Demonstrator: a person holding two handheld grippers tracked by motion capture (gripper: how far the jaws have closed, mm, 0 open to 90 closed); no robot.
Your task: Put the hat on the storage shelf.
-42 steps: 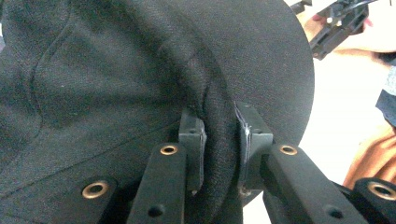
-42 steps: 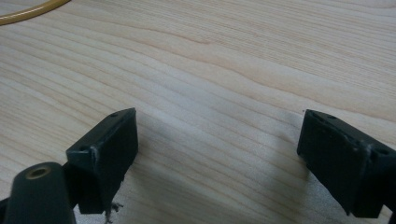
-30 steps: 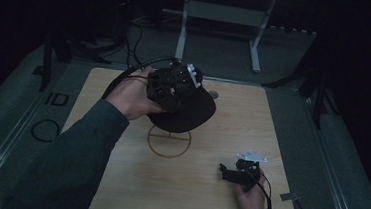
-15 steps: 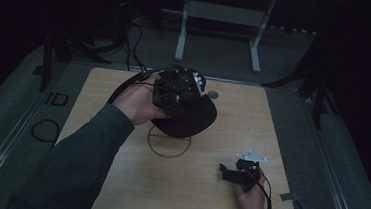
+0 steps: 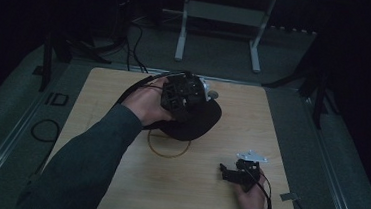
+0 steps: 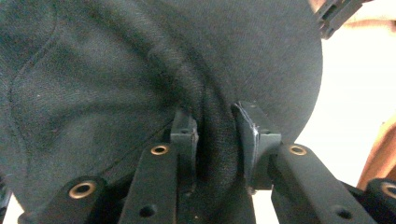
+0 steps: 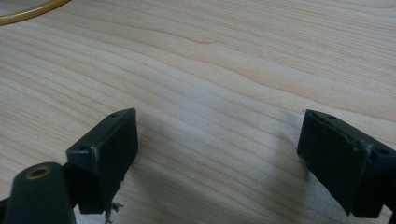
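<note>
At the centre of the high view the left gripper (image 5: 187, 92) sits on a black cap (image 5: 192, 122), which lies on the wooden worktop (image 5: 124, 87) just above a yellow ring (image 5: 167, 148); its jaws have just been opening, yet a fold of cap fabric is pinched between the pads (image 6: 184, 135). At lower right the right gripper (image 5: 229, 172) rests on the worktop; its jaws stand wide apart over bare wood.

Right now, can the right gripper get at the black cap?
Probably yes. The right gripper rests open on bare table, with clear wood between it and the black cap, though the left gripper pinches a fold of it.
</note>
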